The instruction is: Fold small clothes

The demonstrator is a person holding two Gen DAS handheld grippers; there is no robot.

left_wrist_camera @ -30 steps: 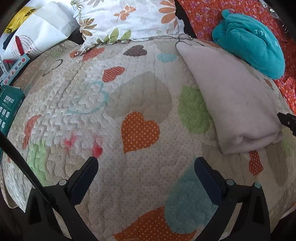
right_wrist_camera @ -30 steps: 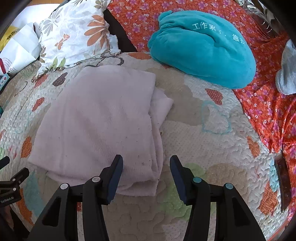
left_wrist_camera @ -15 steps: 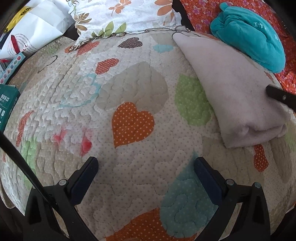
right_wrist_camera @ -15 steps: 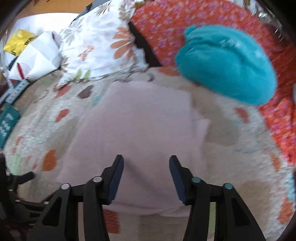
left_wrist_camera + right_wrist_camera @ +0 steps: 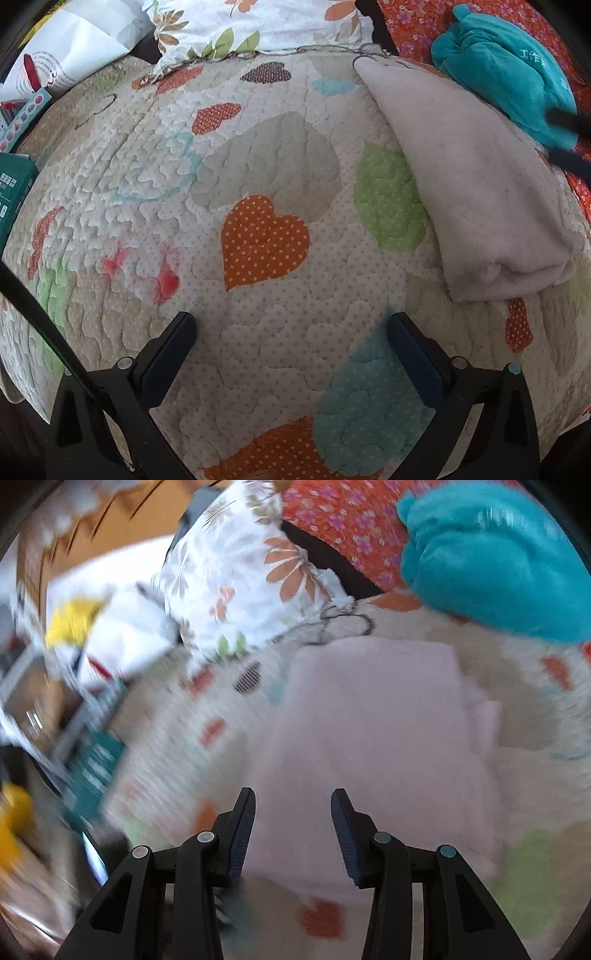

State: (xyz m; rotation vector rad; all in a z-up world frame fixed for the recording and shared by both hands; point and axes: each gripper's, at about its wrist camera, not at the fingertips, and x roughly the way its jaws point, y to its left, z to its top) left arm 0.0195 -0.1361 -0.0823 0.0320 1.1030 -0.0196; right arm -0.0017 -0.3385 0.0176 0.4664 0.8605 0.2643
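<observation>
A folded pale pink cloth lies on the heart-patterned quilt, to the right in the left wrist view. In the right wrist view the cloth lies just ahead of the fingers. My left gripper is open and empty, low over the bare quilt left of the cloth. My right gripper is open and empty, above the cloth's near edge; its view is blurred. Its dark fingertips show at the right edge of the left wrist view.
A teal plush cushion rests on an orange floral cover behind the cloth. A floral pillow lies at the back. White bags and a teal box sit at the quilt's left edge.
My right gripper has lifted and swung left over the folded cloth, blurring its view. My left gripper has barely moved; the cloth has stayed folded in place.
</observation>
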